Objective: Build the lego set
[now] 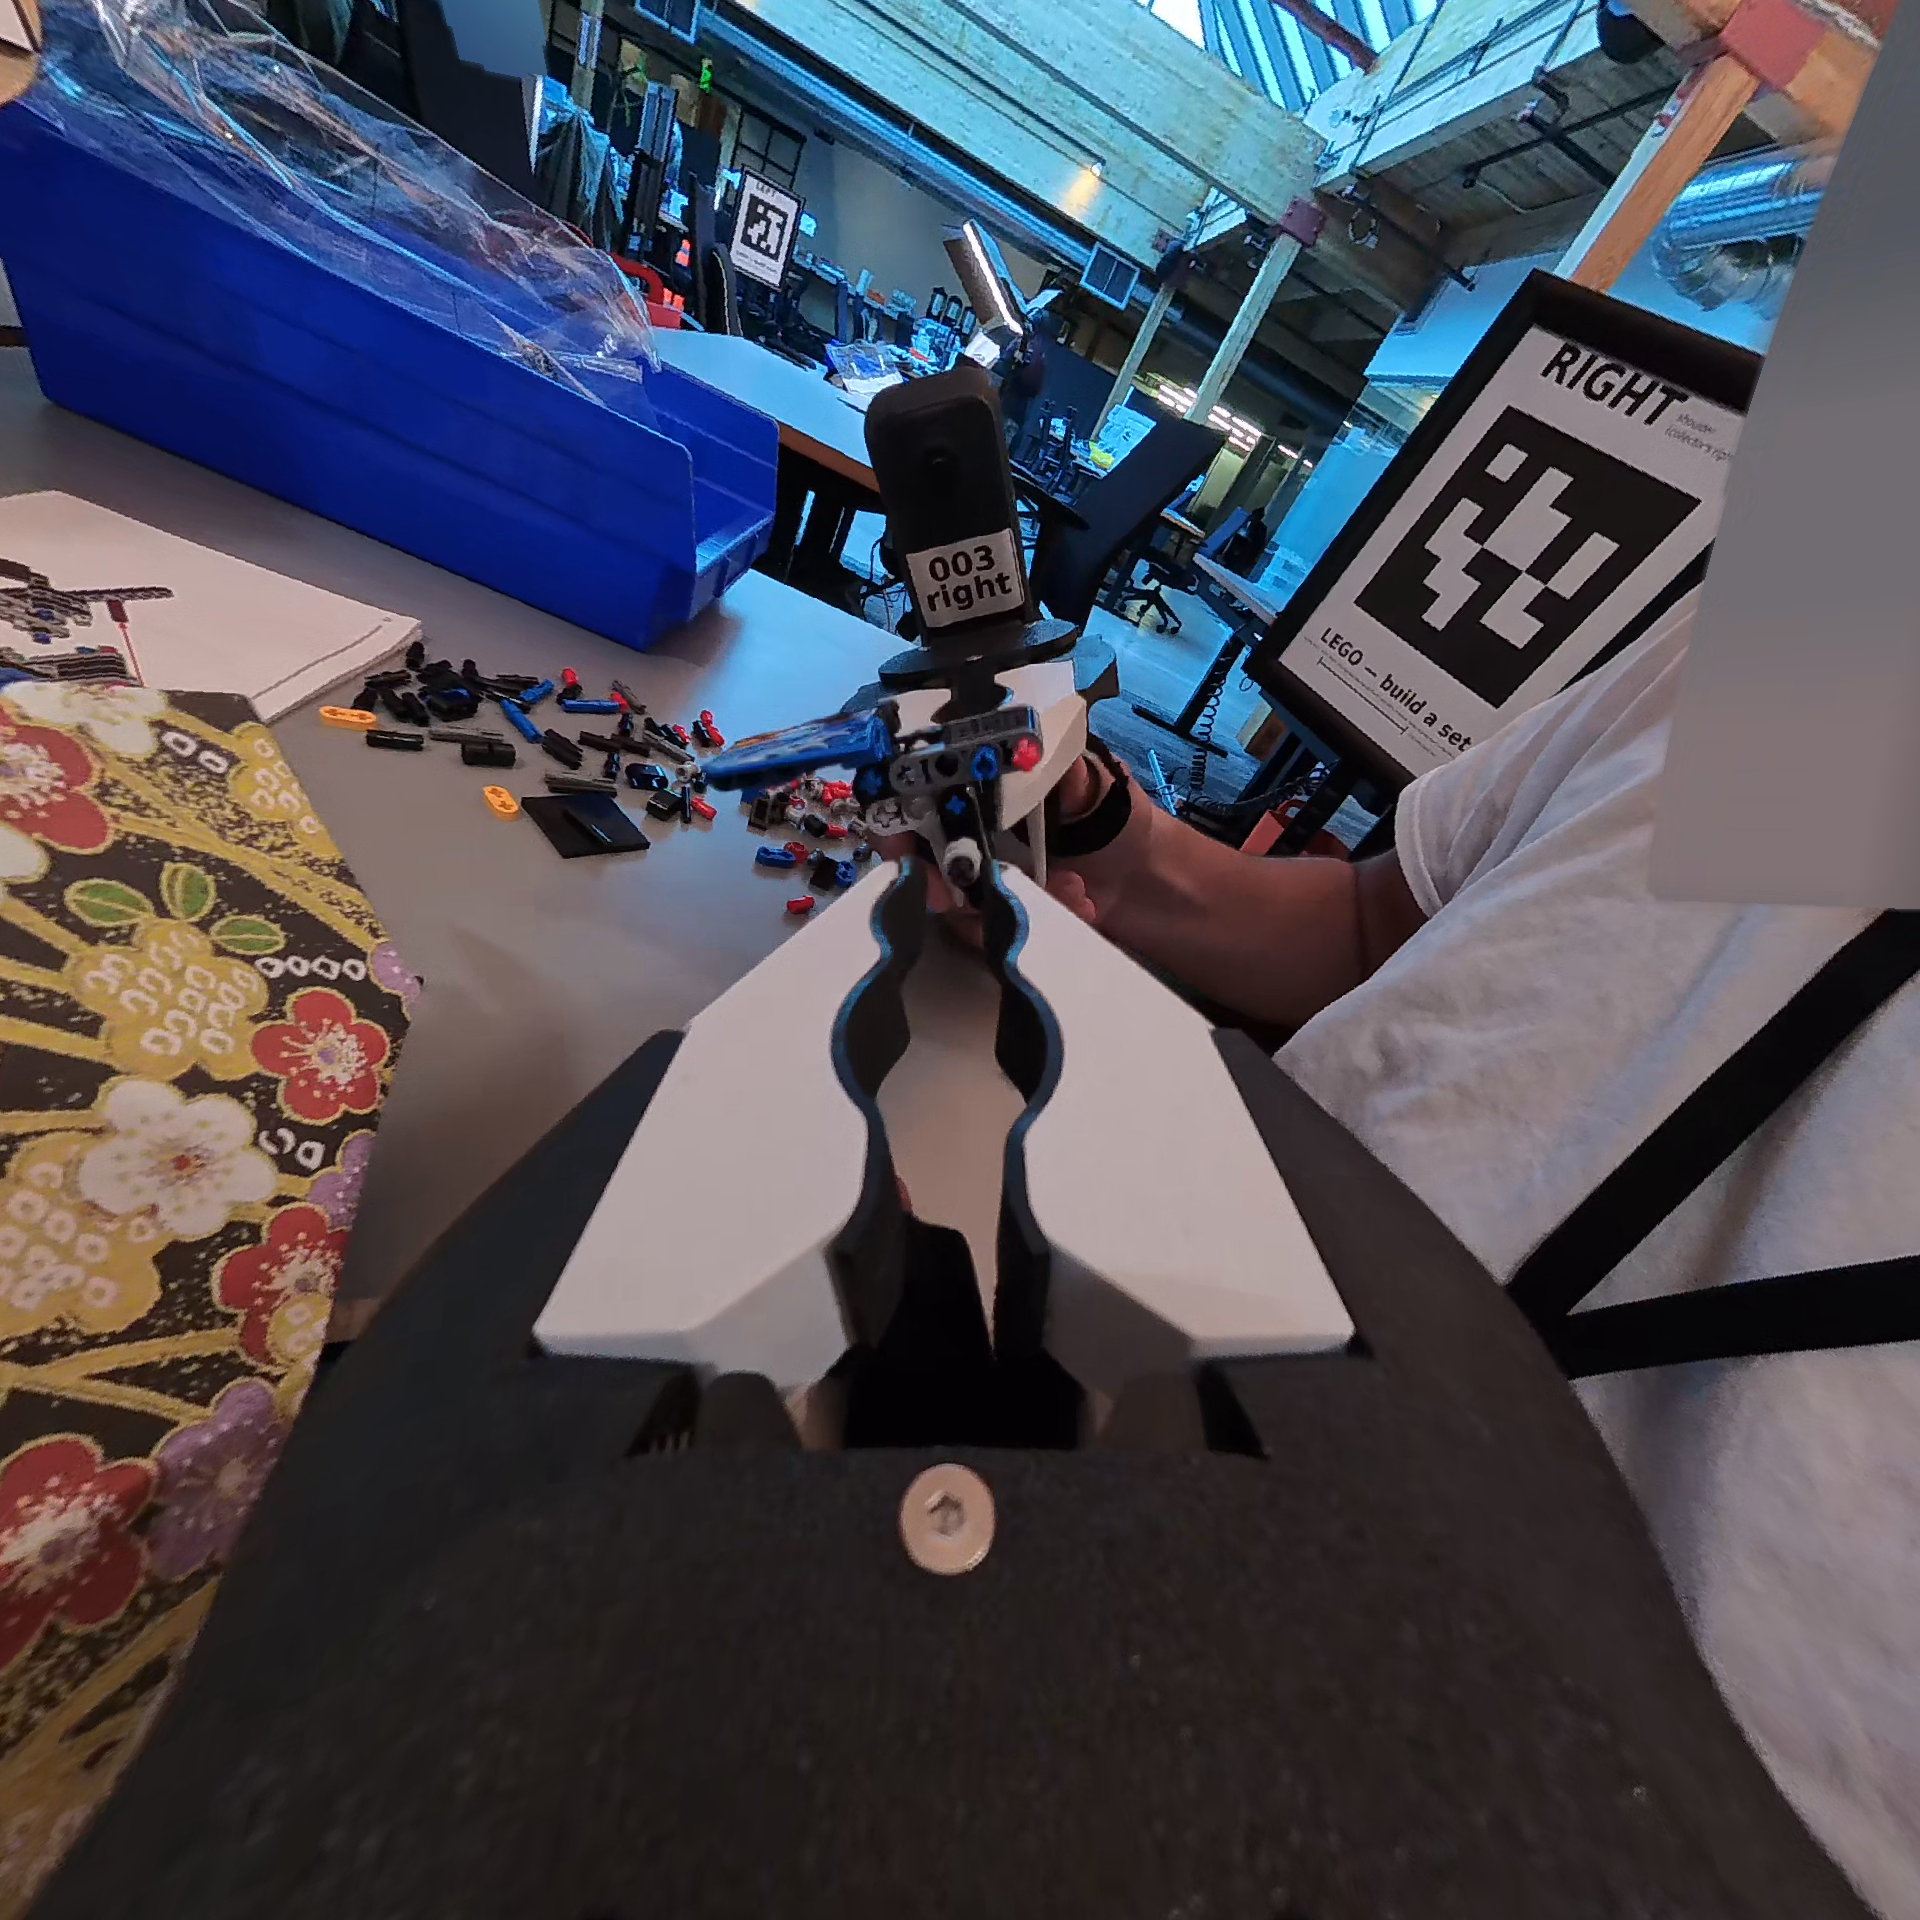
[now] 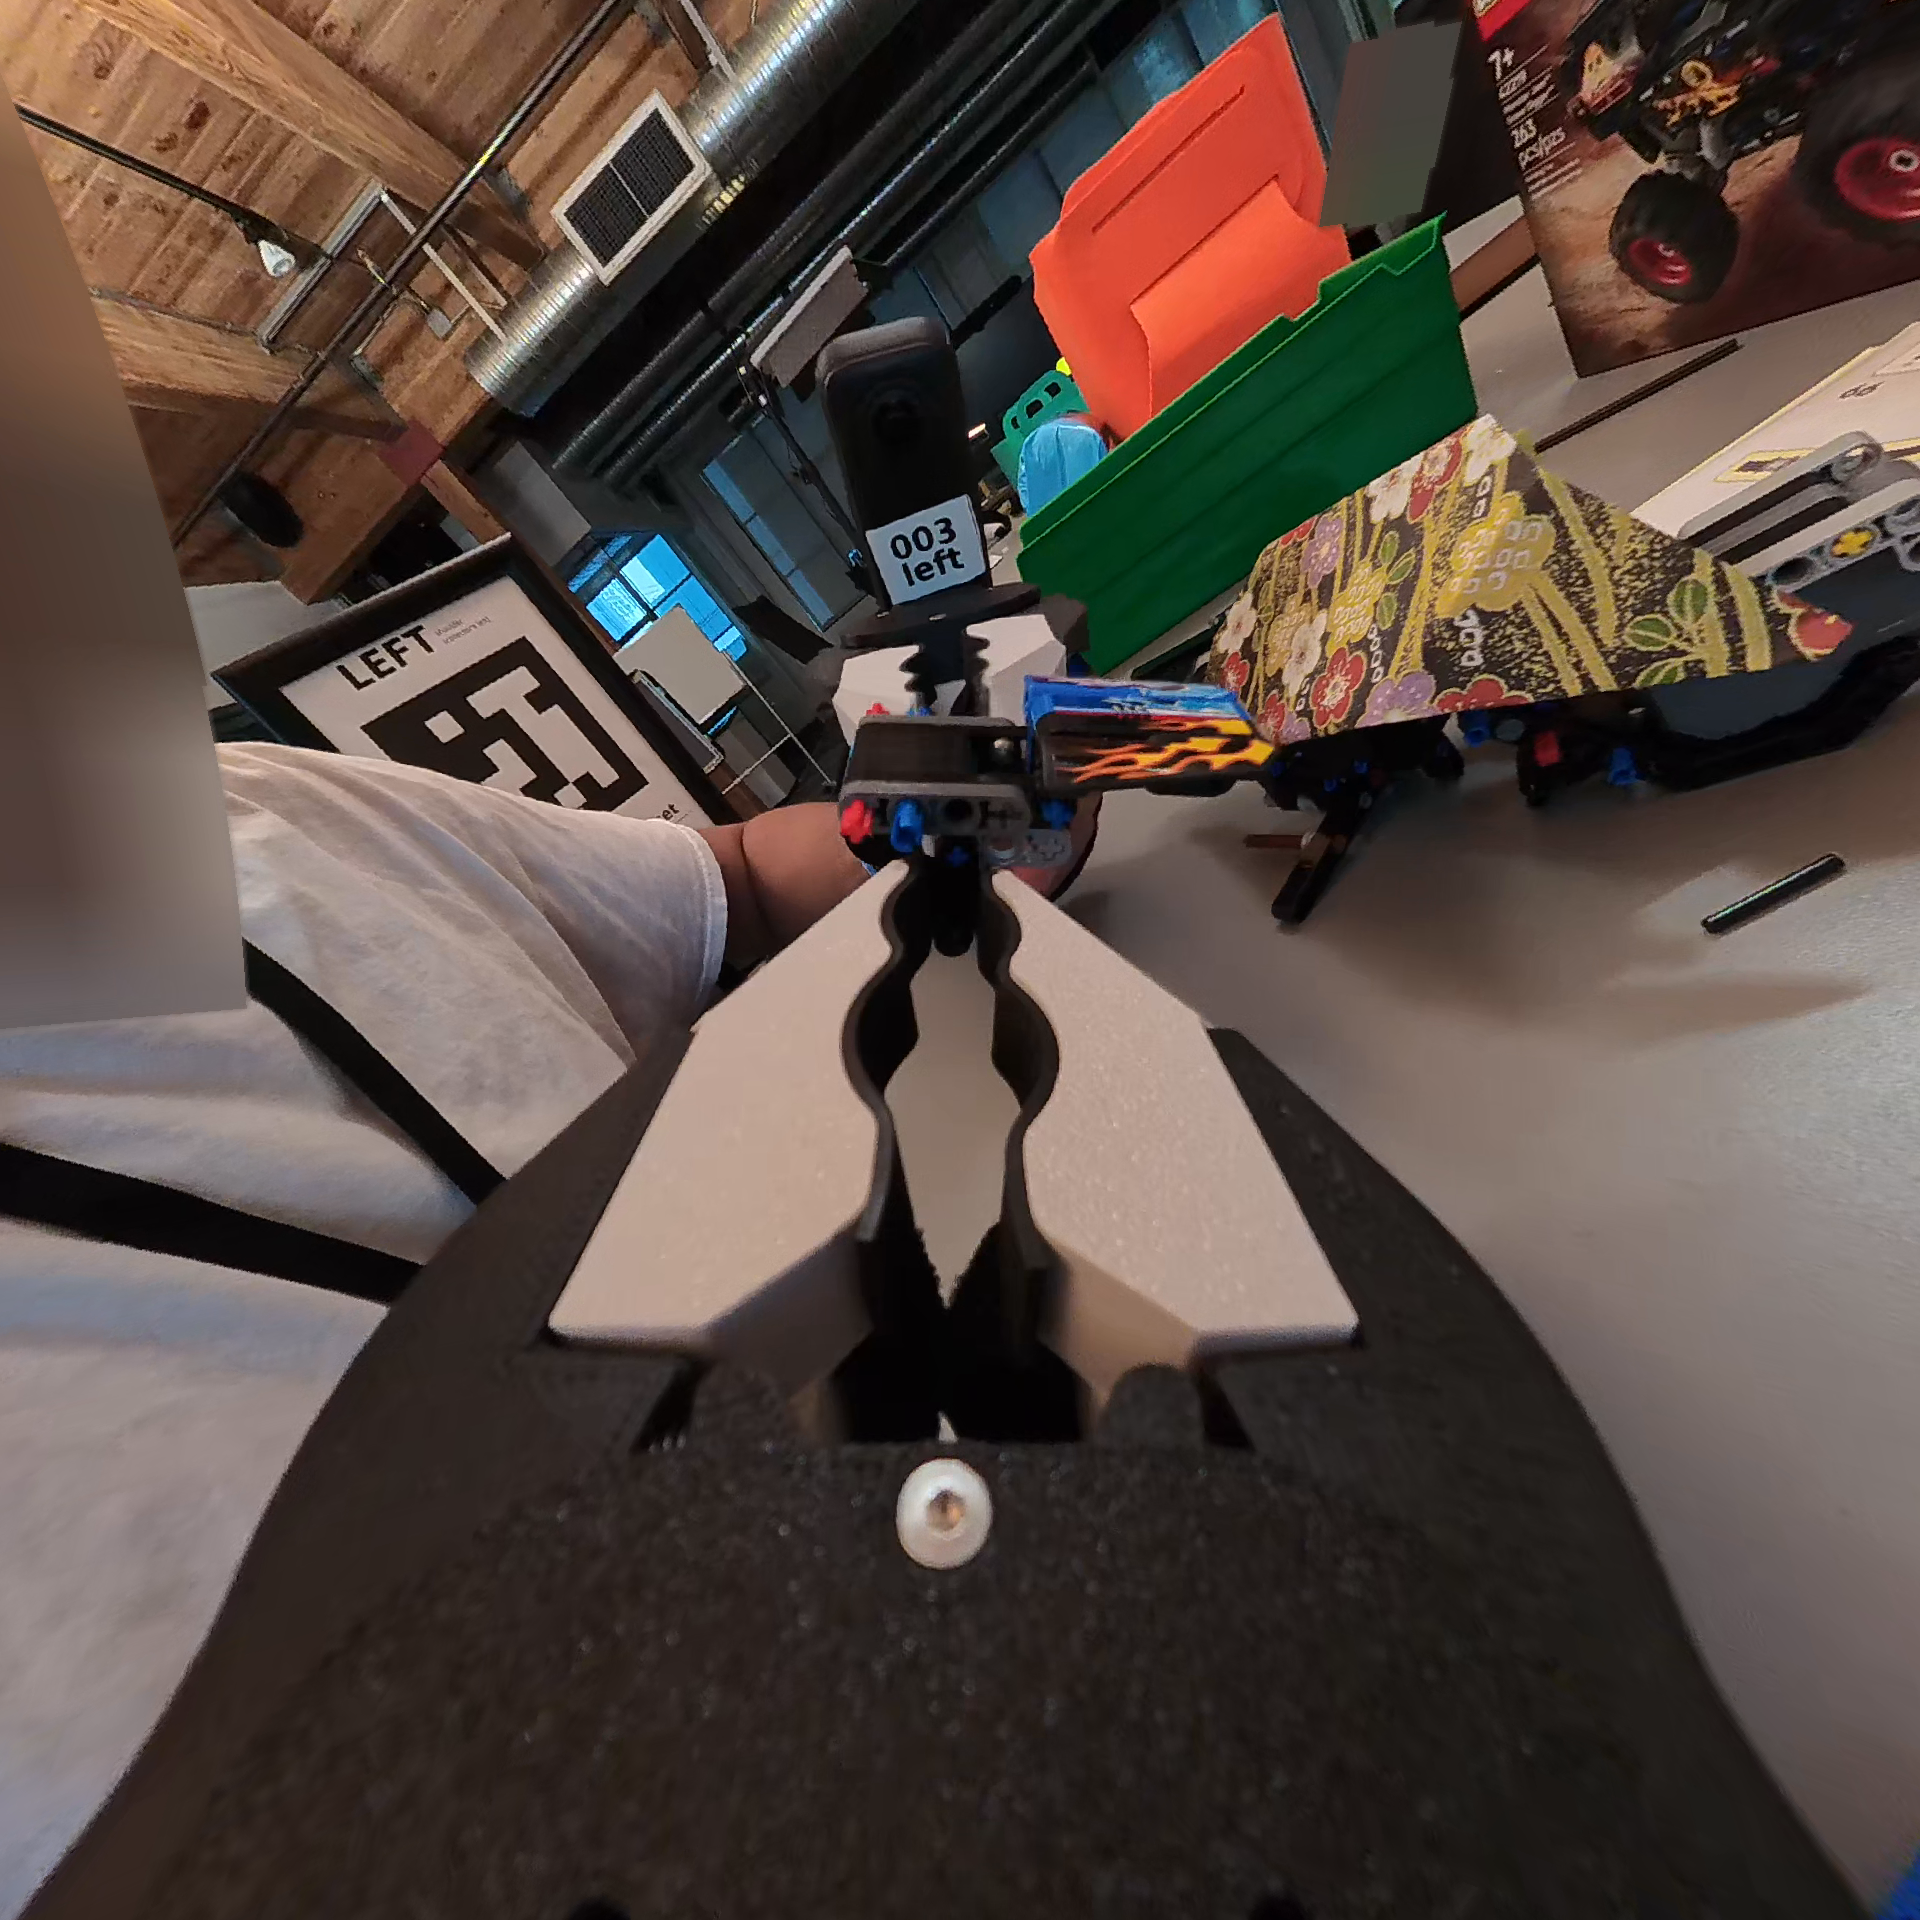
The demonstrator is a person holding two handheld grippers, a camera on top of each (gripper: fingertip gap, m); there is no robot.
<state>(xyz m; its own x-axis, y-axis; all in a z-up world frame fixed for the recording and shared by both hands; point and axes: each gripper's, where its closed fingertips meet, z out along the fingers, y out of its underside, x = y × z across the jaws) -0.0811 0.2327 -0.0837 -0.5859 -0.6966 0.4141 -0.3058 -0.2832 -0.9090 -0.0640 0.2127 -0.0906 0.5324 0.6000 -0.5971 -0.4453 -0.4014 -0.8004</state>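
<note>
A small Lego sub-assembly [image 1: 940, 774] of grey beams with blue and red pins and a blue flame-printed panel [image 1: 800, 753] hangs in the air between both grippers. My left gripper [image 1: 958, 883] is shut on its lower end, a white connector with a black axle. My right gripper [image 2: 948, 885] faces it and is shut on a black part of the same sub-assembly [image 2: 940, 795]; the flame panel [image 2: 1143, 743] sticks out to the right. The right gripper also shows in the left wrist view [image 1: 987, 717], the left gripper in the right wrist view [image 2: 951, 665].
Loose black, blue and red pieces [image 1: 582, 738] lie on the grey table beside an instruction booklet [image 1: 208, 613] and a blue bin [image 1: 395, 416]. A floral cloth [image 2: 1455, 592] covers a built chassis [image 2: 1662, 732]. A black axle [image 2: 1771, 894], a green bin [image 2: 1268, 478] and the set box [image 2: 1714, 177] stand farther off. Less than 4 cm separates the two grippers' tips.
</note>
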